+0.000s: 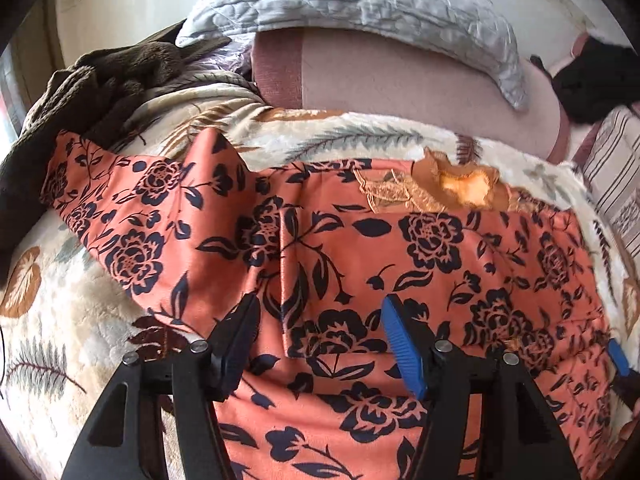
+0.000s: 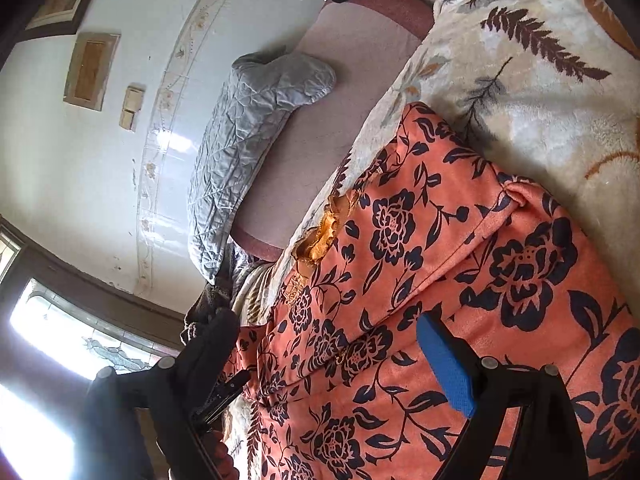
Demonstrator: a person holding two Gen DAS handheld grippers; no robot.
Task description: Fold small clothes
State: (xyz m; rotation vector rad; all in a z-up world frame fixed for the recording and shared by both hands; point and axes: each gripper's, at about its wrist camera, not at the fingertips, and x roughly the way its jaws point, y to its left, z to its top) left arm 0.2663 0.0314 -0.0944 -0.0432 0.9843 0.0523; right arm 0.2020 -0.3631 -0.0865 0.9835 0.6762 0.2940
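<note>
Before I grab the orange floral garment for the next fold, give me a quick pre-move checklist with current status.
1. Left gripper open: ok, fingers spread above the cloth.
2. Right gripper open: ok, fingers apart.
3. Orange floral garment under both grippers: ok.
4. Garment lying flat: not ok, a raised crease runs down the middle and the left part is rumpled.
5. Lace neckline at the far edge: ok.
6. Nearby clutter clear of the garment: not ok, the brown fuzzy cloth touches its left end.
7. Near hem position: cannot tell, it runs out of view.
</note>
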